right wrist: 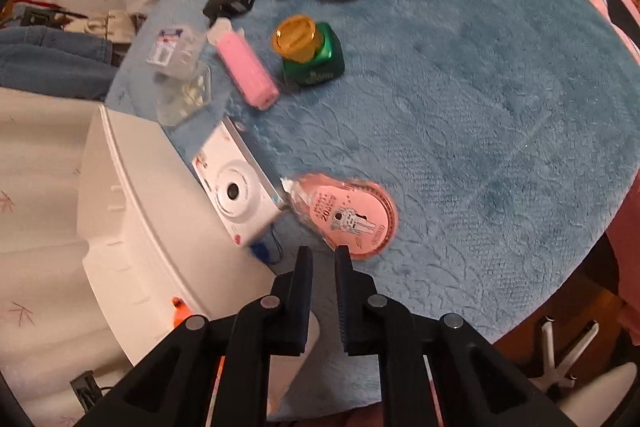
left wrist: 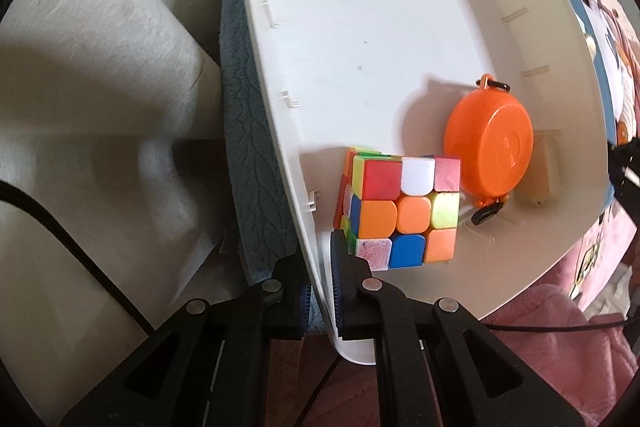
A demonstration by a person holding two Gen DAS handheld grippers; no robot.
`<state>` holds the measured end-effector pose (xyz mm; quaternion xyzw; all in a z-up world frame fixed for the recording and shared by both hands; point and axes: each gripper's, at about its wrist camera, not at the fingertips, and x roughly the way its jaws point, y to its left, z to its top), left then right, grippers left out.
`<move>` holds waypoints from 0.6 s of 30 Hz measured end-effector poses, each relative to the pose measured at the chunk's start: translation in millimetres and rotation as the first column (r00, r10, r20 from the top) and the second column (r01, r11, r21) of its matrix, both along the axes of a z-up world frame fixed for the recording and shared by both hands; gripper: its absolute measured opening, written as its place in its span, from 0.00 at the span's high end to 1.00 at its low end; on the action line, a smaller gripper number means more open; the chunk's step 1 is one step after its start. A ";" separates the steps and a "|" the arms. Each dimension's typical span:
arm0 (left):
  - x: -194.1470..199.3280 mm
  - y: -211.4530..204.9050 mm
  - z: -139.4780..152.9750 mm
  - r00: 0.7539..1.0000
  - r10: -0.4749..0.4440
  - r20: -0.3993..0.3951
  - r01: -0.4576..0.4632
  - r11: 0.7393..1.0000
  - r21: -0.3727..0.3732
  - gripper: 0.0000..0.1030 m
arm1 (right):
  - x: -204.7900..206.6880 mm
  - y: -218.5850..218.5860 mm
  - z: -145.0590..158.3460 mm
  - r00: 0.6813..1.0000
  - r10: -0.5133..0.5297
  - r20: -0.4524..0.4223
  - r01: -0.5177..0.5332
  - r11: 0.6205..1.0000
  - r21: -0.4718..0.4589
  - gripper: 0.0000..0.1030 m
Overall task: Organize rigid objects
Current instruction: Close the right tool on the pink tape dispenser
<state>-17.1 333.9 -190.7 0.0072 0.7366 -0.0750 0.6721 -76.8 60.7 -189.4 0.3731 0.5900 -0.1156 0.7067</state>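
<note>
While the left gripper [left wrist: 320, 291] pinches the bin [left wrist: 360, 27] wall, steadying it with the cube [left wrist: 400, 207] and orange case [left wrist: 490, 151] inside, the right gripper [right wrist: 323, 259] hangs empty, jaws nearly together, over the blue mat [right wrist: 480, 87]. Next it likely must spread them for the pink tape [right wrist: 352, 215] just ahead.

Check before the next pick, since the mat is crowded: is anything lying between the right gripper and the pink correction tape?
Nothing visible does. The right gripper hangs shut just short of the pink correction tape, only bare blue mat between them. The white camera touches the tape's far tip, off that path.
</note>
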 end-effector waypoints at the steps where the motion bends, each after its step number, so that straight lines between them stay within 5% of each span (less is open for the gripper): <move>1: 1.0 -4.3 -0.4 1.000 -0.006 -0.001 0.006 1.000 0.000 0.92 | -0.7 -2.2 -0.3 1.000 -0.022 0.005 0.022 1.000 0.009 0.88; 5: 13.1 -12.6 -0.3 0.999 -0.039 -0.007 0.039 0.999 0.002 0.92 | 5.3 -16.1 -4.0 0.996 -0.084 -0.006 0.084 0.995 0.048 0.86; 14: 30.4 -16.8 3.1 0.999 -0.046 -0.018 0.046 0.999 0.007 0.92 | 35.2 -12.3 -13.0 0.989 -0.123 -0.082 0.129 0.989 0.069 0.42; 18: 35.8 -12.7 0.2 1.000 -0.018 -0.022 0.018 1.000 0.007 0.92 | 42.2 -13.5 -20.7 0.987 -0.109 -0.120 0.117 0.991 0.063 0.37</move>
